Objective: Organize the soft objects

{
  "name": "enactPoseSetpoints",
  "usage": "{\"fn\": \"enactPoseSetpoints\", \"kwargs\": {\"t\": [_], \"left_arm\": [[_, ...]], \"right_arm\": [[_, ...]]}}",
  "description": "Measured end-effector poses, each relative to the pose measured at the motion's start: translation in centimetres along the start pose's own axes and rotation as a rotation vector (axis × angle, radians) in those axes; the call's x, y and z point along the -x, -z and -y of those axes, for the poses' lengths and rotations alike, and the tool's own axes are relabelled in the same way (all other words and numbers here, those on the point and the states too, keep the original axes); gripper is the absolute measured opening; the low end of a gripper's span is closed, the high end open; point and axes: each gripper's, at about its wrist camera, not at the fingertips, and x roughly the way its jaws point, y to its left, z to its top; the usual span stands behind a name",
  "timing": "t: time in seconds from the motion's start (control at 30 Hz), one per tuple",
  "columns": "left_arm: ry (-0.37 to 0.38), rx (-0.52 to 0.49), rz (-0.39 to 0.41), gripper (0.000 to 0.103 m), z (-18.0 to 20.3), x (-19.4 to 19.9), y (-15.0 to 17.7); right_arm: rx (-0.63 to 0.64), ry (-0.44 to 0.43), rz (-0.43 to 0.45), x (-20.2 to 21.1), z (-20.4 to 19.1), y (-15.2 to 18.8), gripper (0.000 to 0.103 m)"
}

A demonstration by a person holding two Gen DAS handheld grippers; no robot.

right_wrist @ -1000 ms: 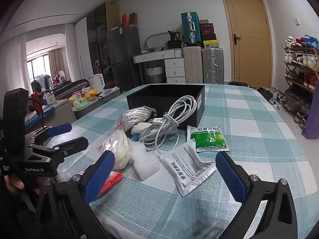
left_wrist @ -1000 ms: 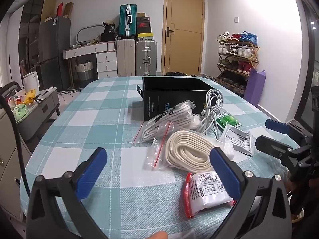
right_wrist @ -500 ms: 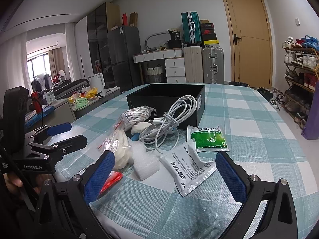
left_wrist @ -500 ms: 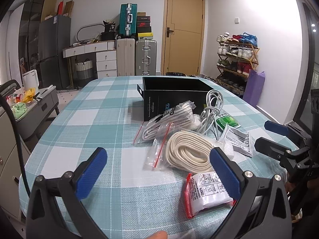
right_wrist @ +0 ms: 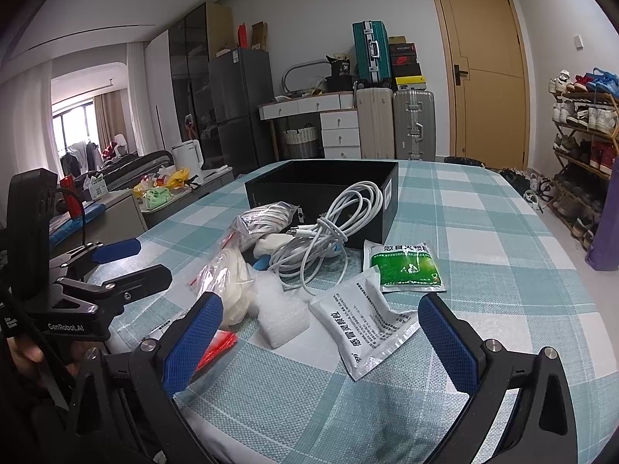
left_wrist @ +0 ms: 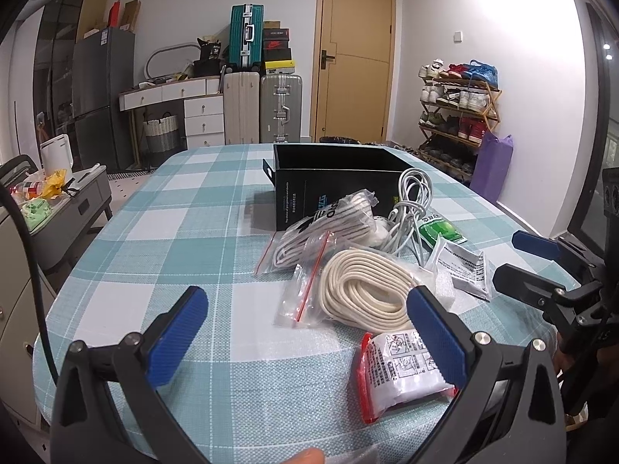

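Note:
An open black box [left_wrist: 340, 178] [right_wrist: 329, 189] stands mid-table. In front of it lie a bagged striped cord [left_wrist: 329, 228], a white cable bundle [right_wrist: 332, 228], a bagged cream rope coil [left_wrist: 363, 290], a red-edged white packet [left_wrist: 402, 371], a green packet [right_wrist: 406, 266], a white printed packet [right_wrist: 363, 328] and a foam piece [right_wrist: 282, 313]. My left gripper [left_wrist: 305, 336] is open near the table's front edge, its right finger beside the red-edged packet. My right gripper [right_wrist: 317, 332] is open, low over the white printed packet. Neither holds anything.
The table wears a teal checked cloth [left_wrist: 185, 232]. The right gripper [left_wrist: 541, 266] shows at the right edge of the left wrist view. A low grey cabinet [left_wrist: 65, 208] stands left of the table, a shoe rack [right_wrist: 580, 147] right, suitcases [left_wrist: 263, 108] behind.

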Motion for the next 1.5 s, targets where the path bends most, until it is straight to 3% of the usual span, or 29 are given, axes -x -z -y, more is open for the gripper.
{"fn": "enactPoseSetpoints", "kwargs": {"t": [1.5], "left_arm": [[0.009, -0.022, 0.011, 0.103, 0.67, 0.3, -0.06]], "right_arm": [[0.031, -0.016, -0.011, -0.23, -0.23, -0.13, 0.103]]}}
